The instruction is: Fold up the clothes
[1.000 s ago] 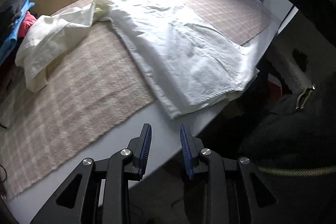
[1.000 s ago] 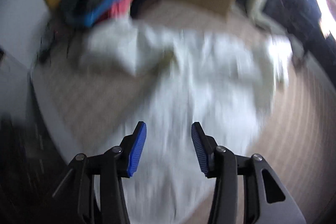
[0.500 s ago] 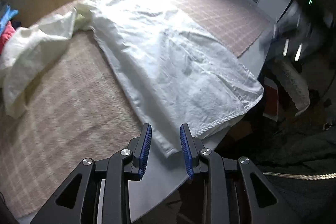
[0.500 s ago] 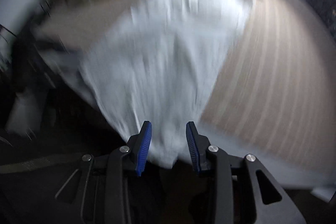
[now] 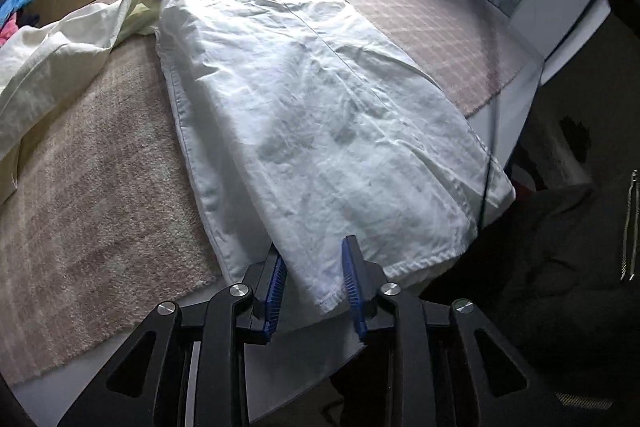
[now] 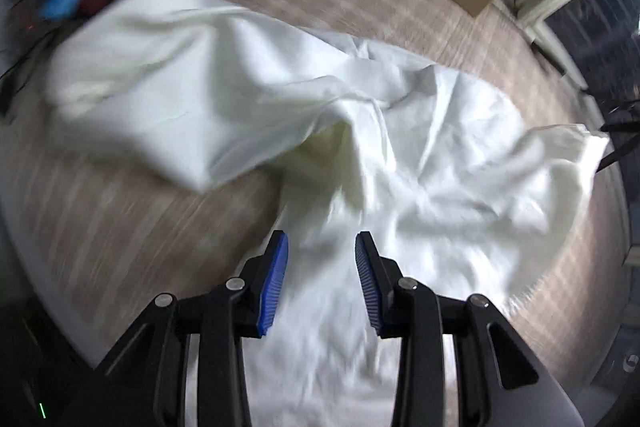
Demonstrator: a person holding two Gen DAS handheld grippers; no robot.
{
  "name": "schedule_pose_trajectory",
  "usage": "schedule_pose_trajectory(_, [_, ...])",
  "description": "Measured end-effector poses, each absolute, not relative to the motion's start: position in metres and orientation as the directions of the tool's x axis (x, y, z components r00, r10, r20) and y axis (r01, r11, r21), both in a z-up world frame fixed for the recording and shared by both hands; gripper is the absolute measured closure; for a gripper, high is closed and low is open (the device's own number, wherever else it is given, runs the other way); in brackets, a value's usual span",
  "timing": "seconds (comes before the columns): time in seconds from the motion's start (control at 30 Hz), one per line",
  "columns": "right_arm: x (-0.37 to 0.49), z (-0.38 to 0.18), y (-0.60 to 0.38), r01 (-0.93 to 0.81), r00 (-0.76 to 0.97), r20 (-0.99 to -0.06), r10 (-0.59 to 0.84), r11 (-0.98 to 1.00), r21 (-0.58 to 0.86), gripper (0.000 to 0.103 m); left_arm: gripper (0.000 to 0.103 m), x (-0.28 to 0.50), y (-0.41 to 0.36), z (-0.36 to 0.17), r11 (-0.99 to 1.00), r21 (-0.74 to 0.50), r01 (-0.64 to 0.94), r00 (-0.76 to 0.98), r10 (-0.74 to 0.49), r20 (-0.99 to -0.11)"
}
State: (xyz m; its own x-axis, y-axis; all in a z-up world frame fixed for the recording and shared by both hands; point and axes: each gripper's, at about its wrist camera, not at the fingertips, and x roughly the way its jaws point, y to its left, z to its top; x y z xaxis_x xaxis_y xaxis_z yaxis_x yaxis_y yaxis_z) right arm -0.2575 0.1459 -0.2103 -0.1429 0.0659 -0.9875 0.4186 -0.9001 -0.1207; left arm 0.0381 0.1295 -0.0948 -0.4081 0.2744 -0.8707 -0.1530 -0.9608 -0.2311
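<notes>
The left hand-held gripper point(image 5: 314, 281) is closing around the white garment's point(image 5: 312, 115) hem. The right hand-held gripper point(image 6: 322, 275) hangs part-open above it.

L gripper point(image 5: 314, 287): tilted steeply down at near edge, jaws closing, cloth hem between blue pads, not yet pinched. R gripper point(image 6: 320, 281): pointing straight down, jaws parted w/ a gap, nothing gripped; view motion-blurred.
</notes>
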Motion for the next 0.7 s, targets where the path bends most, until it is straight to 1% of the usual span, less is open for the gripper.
schedule_pose_trajectory(0.07, [-0.271,-0.222,0.148,0.387,-0.145,-0.985,0.090,-0.911,-0.141,0.068,0.089,0.038,0.128,-0.095,-0.962,-0.234,-0.141,-0.415,0.273,-0.868])
schedule_pose_trajectory(0.1, [-0.276,-0.227,0.150,0.376,-0.139,-0.986,0.091,-0.916,-0.138,0.068,0.095,0.038,0.127,-0.096,-0.961,-0.240,-0.136,-0.416,0.275,-0.867])
schedule_pose_trajectory(0.23, [-0.280,-0.237,0.156,0.362,-0.111,-0.993,0.048,-0.928,-0.085,0.071,0.100,0.039,0.123,-0.095,-0.957,-0.253,-0.144,-0.422,0.290,-0.859])
schedule_pose_trajectory(0.3, [-0.279,-0.231,0.163,0.350,-0.116,-0.993,0.007,-0.936,-0.047,0.089,0.102,0.040,0.122,-0.093,-0.954,-0.257,-0.154,-0.428,0.299,-0.853])
schedule_pose_trajectory(0.4, [-0.276,-0.216,0.179,0.306,-0.126,-0.988,-0.092,-0.951,0.050,0.097,0.102,0.045,0.122,-0.084,-0.951,-0.254,-0.177,-0.449,0.307,-0.839])
schedule_pose_trajectory(0.57, [-0.271,-0.189,0.201,0.243,-0.165,-0.958,-0.234,-0.951,0.191,0.097,0.102,0.056,0.112,-0.056,-0.951,-0.249,-0.185,-0.501,0.309,-0.809])
schedule_pose_trajectory(0.63, [-0.270,-0.193,0.197,0.243,-0.171,-0.958,-0.231,-0.952,0.186,0.097,0.102,0.058,0.107,-0.051,-0.954,-0.237,-0.184,-0.508,0.298,-0.808])
schedule_pose_trajectory(0.7, [-0.269,-0.198,0.193,0.243,-0.176,-0.958,-0.228,-0.953,0.182,0.097,0.102,0.056,0.104,-0.056,-0.955,-0.241,-0.175,-0.490,0.296,-0.820])
